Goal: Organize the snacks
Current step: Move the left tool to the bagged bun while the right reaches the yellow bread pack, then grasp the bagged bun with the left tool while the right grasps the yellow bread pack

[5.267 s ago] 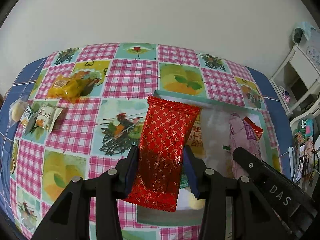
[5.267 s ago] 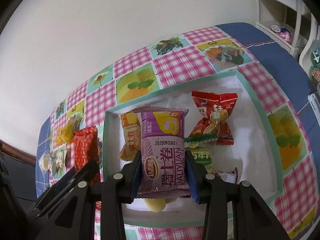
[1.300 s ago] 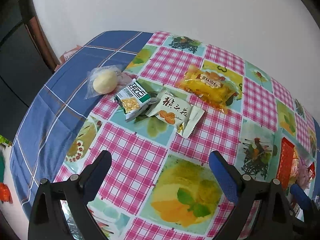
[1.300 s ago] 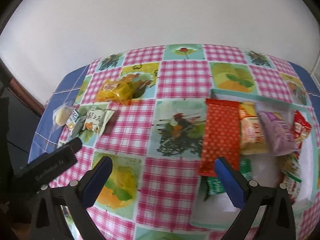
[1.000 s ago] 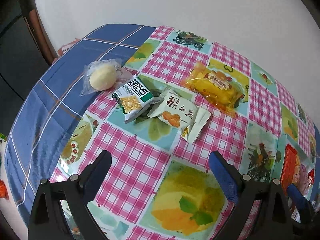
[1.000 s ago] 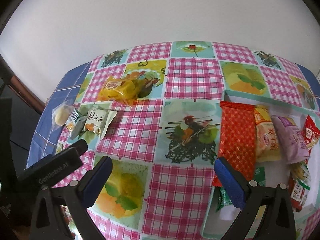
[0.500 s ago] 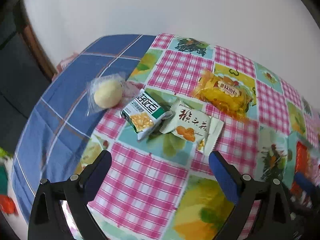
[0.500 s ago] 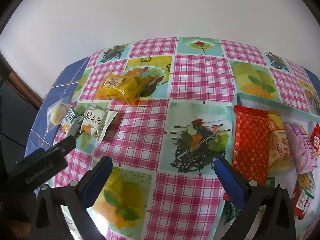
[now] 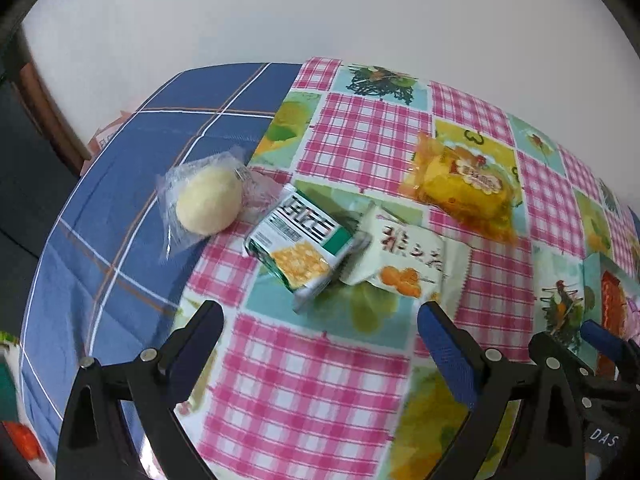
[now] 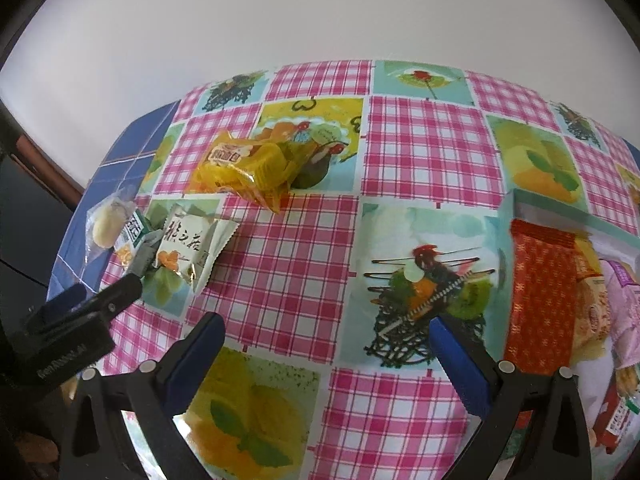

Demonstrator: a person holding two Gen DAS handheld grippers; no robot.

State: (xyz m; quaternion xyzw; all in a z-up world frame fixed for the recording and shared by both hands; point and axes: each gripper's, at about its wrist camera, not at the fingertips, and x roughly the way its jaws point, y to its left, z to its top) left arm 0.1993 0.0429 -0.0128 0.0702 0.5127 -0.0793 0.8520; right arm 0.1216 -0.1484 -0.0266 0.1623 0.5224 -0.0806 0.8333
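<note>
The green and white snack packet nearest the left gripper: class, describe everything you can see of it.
The green and white snack packet is a small sealed pouch of glossy plastic film, with black characters, a barcode and a picture of yellow pieces. It lies tilted on the checked tablecloth, between the wrapped round bun and the white packet, apparently touching both. Neither gripper touches it.

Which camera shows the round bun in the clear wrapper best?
The left wrist view: the wrapped bun sits large and unobstructed there. In the right wrist view it is small at the left edge, partly covered by the green packet.
</note>
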